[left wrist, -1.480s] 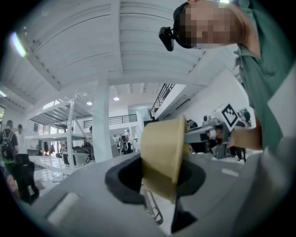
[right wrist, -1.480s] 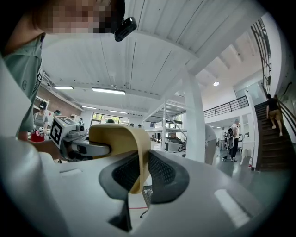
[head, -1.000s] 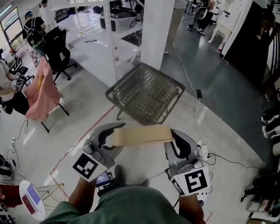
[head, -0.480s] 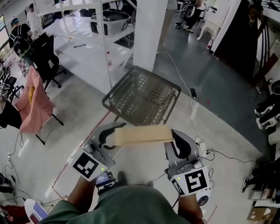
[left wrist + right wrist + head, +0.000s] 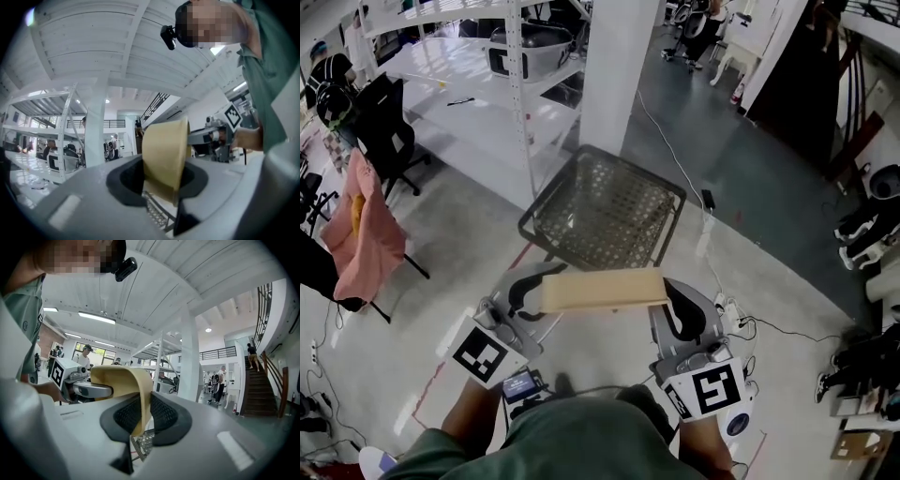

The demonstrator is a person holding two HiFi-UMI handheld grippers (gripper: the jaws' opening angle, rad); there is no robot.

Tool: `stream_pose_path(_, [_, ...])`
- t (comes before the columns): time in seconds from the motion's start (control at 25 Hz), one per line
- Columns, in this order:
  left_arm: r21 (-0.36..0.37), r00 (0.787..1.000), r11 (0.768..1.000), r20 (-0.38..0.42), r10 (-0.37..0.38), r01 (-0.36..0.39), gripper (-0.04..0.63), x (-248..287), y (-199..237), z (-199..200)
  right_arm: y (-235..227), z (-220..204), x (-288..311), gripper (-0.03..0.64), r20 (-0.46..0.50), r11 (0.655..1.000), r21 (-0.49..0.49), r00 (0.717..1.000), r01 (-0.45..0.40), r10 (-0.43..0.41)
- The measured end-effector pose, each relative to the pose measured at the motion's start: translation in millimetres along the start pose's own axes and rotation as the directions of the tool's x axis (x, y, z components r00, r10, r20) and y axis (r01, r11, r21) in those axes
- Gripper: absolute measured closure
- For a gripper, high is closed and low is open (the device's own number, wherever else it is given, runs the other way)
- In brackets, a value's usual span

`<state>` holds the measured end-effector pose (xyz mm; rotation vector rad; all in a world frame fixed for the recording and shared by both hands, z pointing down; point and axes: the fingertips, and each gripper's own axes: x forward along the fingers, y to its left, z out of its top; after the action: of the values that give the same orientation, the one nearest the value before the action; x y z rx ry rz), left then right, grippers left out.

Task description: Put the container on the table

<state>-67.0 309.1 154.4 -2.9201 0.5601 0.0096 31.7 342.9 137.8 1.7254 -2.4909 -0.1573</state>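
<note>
A tan, flat-topped container (image 5: 602, 289) hangs level over the floor, held at both ends. My left gripper (image 5: 534, 291) is shut on its left rim, and my right gripper (image 5: 670, 305) is shut on its right rim. In the left gripper view the container's wall (image 5: 164, 154) stands pinched between the dark pads of the left gripper (image 5: 157, 176). The right gripper view shows the other wall (image 5: 124, 385) clamped by the right gripper (image 5: 140, 420). Just ahead stands the metal mesh table (image 5: 605, 211), with nothing on its top. Its corner shows under the jaws (image 5: 143, 444).
A white pillar (image 5: 619, 66) and white shelving (image 5: 487, 75) rise behind the table. Cables (image 5: 712, 220) trail over the floor on the right. A black chair (image 5: 389, 112) and a stand draped in pink cloth (image 5: 361, 234) are at the left. People stand far back.
Both grippers have carried the container forward together, so the mesh table and pillar sit a little closer. The pink cloth has slid toward the left edge. Both grips look unchanged.
</note>
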Motion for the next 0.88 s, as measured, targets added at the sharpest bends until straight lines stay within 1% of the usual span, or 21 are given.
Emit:
stream_pose_path(0.12, [-0.008, 1.000, 1.000, 0.006, -0.005, 0.005, 0.477, 1.9, 5.7, -3.6, -1.7, -1.2, 7.1, 0.571, -0.019, 1.000, -0.005, 1.000, -0.003, 0.003])
stream_pose_path(0.24, [-0.025, 1.000, 1.000, 0.005, 0.012, -0.012, 0.477, 7.1, 12.7, -6.5, -8.2, -2.0, 16.7, 0.572, -0.029, 1.000, -0.009, 0.999, -0.020, 0.020])
stream_pose_path(0.56, [-0.003, 0.993, 0.993, -0.015, 0.114, -0.114, 0.477, 26.9, 33.6, -9.2, -32.4, -7.2, 46.3, 0.571, 0.010, 0.992, -0.008, 0.992, -0.122, 0.123])
stream_pose_path(0.88, [0.007, 0.978, 0.979, -0.051, 0.204, -0.204, 0.477, 81.9, 39.6, -16.0, -91.3, -19.9, 63.5, 0.571, 0.026, 0.976, 0.002, 0.976, -0.216, 0.216])
